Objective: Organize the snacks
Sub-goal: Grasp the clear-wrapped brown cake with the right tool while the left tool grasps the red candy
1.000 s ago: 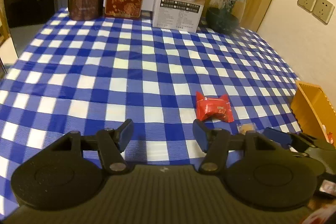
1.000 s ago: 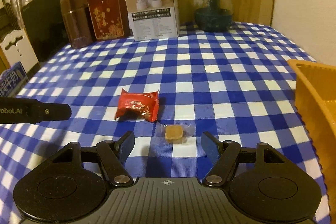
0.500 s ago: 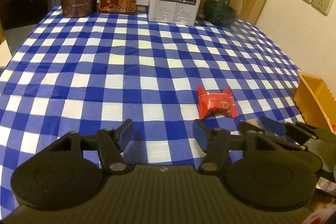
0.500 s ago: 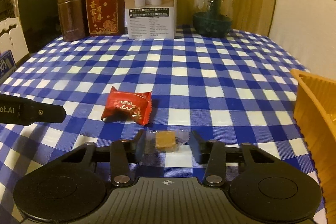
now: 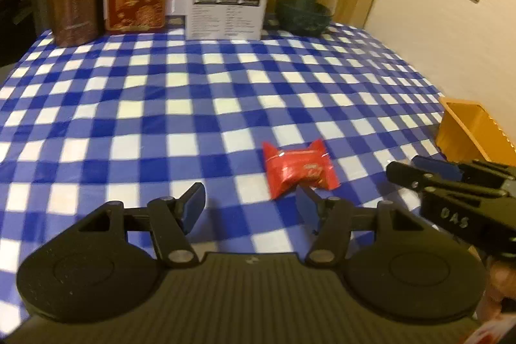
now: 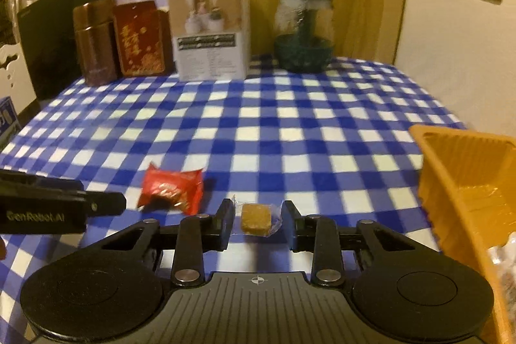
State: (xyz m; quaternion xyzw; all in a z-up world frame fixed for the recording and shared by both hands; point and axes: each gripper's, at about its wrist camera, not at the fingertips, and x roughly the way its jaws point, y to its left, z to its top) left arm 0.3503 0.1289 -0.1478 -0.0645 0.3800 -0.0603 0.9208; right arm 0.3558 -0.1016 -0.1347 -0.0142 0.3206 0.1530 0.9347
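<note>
The right gripper (image 6: 257,223), its jaws just closing, pinches a wrapped candy (image 6: 256,217) beside the orange tray (image 6: 451,163), whose contents are unclear. The left gripper (image 5: 250,207) hangs spread near a red packet (image 5: 298,169). Open checked cloth (image 5: 193,92) stretches beyond.

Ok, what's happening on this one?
A person with a gripper in each hand is sorting snacks on a blue checked tablecloth. The right gripper has just been closing its jaws and now pinches a small brown candy in a clear wrapper, with the orange tray off to its right. The left gripper is open and holds nothing, just short of the red wrapped snack lying on the cloth.
</note>
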